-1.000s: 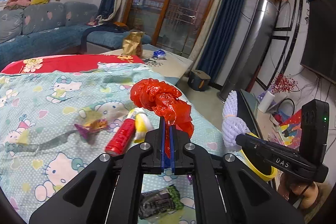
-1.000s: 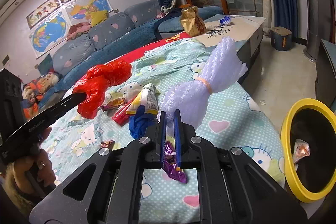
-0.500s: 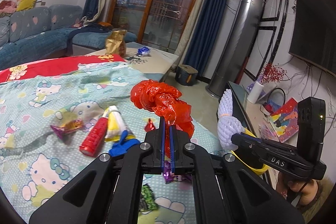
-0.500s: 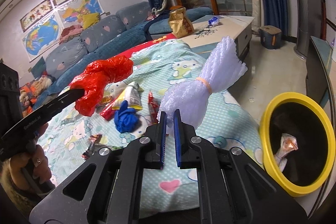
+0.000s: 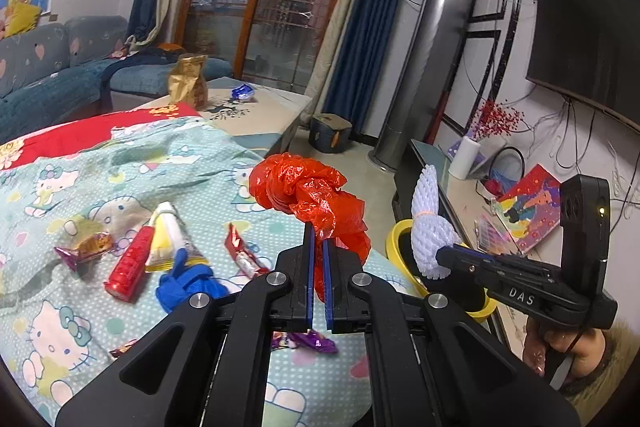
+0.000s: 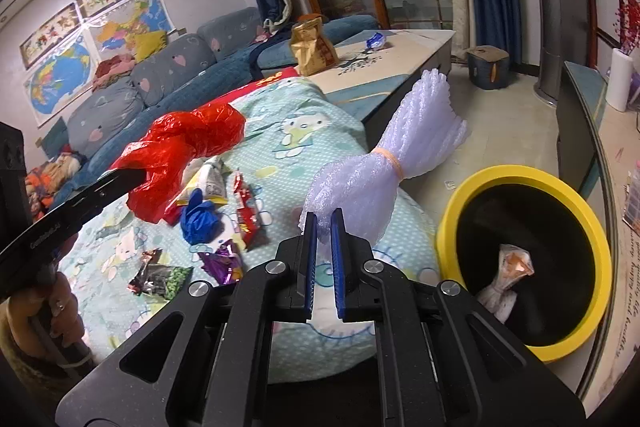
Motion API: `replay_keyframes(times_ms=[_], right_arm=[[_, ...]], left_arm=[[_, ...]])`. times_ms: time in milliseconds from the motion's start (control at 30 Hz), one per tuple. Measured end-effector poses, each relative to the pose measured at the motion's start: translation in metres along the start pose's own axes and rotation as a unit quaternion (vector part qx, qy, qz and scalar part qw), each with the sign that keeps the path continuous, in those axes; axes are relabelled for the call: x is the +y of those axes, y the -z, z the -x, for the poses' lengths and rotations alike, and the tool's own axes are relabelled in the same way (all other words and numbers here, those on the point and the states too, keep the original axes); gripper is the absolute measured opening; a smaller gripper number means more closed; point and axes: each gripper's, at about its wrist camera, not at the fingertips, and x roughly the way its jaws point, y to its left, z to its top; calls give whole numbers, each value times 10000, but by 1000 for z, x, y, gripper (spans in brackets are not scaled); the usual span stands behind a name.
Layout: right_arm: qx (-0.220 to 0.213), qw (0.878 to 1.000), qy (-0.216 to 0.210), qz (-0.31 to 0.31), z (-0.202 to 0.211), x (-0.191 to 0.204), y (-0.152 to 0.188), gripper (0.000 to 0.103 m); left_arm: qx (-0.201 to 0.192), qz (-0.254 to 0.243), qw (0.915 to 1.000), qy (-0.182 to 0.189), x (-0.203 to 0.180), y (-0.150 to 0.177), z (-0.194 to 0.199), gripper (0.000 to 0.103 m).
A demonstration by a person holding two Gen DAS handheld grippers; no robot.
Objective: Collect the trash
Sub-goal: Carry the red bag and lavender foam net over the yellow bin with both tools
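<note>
Red bag point(image 5: 308, 195) pinched in L gripper point(image 5: 318, 239), foam wrap point(image 6: 376, 163) in R gripper point(image 6: 324, 223), yellow bin point(image 6: 452, 219) just R.

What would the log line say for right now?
left gripper: shut on red plastic bag | right gripper: shut on white foam net | yellow bin: nearby

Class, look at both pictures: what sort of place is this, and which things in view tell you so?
Most likely a home living room: a long blue sofa along the wall, a wall-mounted television, and a coffee table before glass doors. A yellow-rimmed bin stands by the cartoon-print cloth strewn with wrappers.
</note>
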Motion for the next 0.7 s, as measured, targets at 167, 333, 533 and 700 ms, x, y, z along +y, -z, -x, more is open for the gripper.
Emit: replay_keyframes(times_ms=[167, 333, 533, 700], right_arm=[[-53, 9999, 109, -68, 7, -11, -1, 4], [-90, 9997, 198, -132, 13, -21, -1, 4], [-114, 9992, 326, -193, 20, -35, 0, 4], [-147, 9984, 465, -294, 26, -47, 2, 4]], left_arm=[[27, -123, 9999, 100, -11, 1, -4, 4], [45, -216, 9996, 168, -20, 1, -7, 4], [79, -343, 9990, 266, -34, 2, -13, 4], [139, -436, 9983, 374, -44, 3, -19, 4]])
